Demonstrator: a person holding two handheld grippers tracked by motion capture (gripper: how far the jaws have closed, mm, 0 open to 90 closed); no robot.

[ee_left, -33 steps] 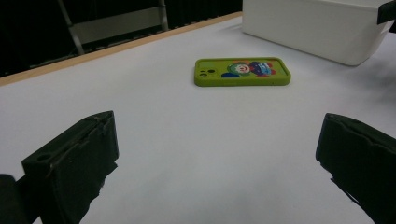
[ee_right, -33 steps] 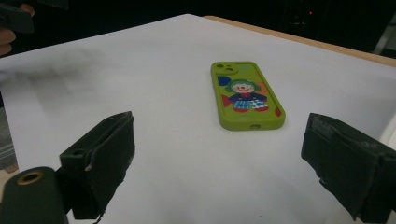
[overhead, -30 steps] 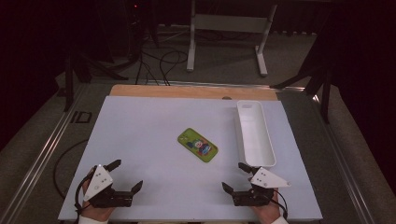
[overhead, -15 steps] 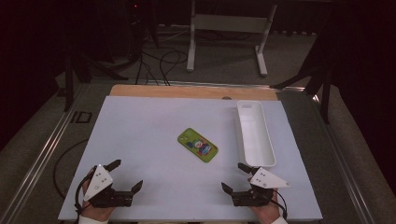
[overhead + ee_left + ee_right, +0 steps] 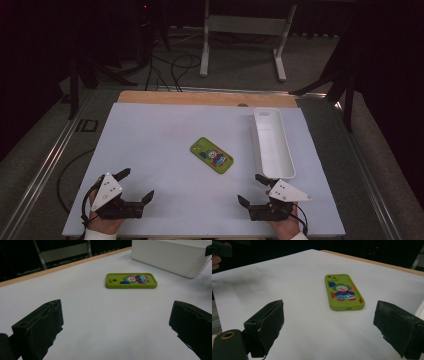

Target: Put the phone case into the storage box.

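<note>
A green phone case (image 5: 211, 155) with a clown picture lies flat near the middle of the white table (image 5: 160, 135). It also lies ahead of the jaws in the left gripper view as the green case (image 5: 131, 280) and in the right gripper view as the green case (image 5: 343, 292). My left gripper (image 5: 136, 184) rests at the near left edge, open and empty. At the near right my right gripper (image 5: 252, 189) is open too, with nothing between its jaws. Both stand well short of the case.
A long white tray (image 5: 272, 144) lies along the table's right side, just beyond the right gripper; its wall (image 5: 172, 255) rises behind the case. A wooden strip (image 5: 200, 98) edges the far side. Cables and a metal stand sit on the floor beyond.
</note>
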